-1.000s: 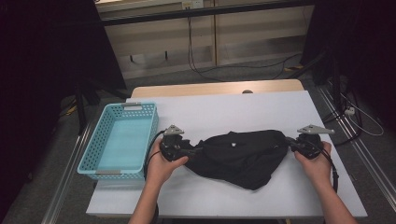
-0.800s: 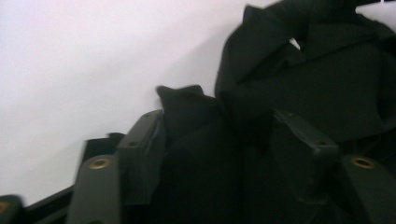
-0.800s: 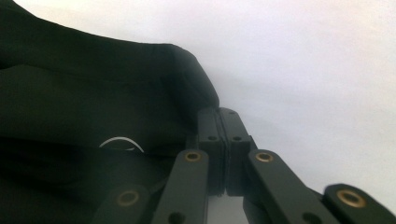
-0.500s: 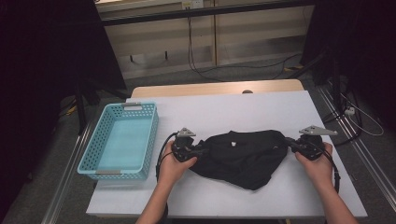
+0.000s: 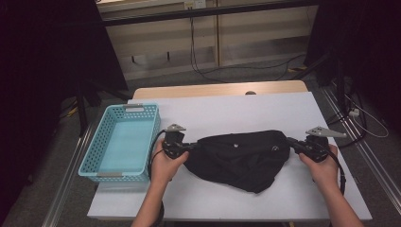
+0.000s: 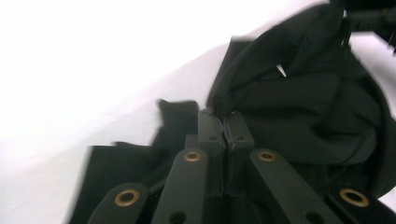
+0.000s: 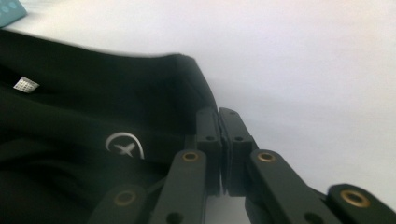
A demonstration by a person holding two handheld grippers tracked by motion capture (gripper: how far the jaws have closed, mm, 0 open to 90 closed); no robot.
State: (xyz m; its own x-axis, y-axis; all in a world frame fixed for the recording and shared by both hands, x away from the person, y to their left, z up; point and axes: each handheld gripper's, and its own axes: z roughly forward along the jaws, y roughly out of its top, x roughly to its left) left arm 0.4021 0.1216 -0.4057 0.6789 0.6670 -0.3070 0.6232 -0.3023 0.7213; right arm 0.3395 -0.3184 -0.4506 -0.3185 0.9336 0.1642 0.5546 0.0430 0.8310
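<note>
1. Farthest to the left of our left gripper (image 5: 189,145), the blue basket (image 5: 122,142) is sitting on the white table (image 5: 236,111), just beside the hand (image 5: 166,163) that is gripping that tool, with its inside showing bare.
2. We are holding the left gripper with its jaws pressed together on the left end of the black garment (image 5: 241,156); in the left gripper view the jaws (image 6: 225,140) are meeting on a fold of the cloth (image 6: 299,107), which is bunching up ahead of them and to their right.
3. Between the two grippers, the garment is lying on the table, stretched along its upper edge from one pair of jaws to the other and sagging toward us in a rounded heap below that line.
4. We are holding the right gripper (image 5: 294,143) with its jaws closed on the right end of the garment; in the right gripper view the jaws (image 7: 223,140) are clamping the corner of the cloth (image 7: 84,121), which is spreading out to their left, with a small white round logo (image 7: 124,145) lying just beside the jaws.
5. To the right of that gripper, bare white table is running past our right hand (image 5: 321,165).
</note>
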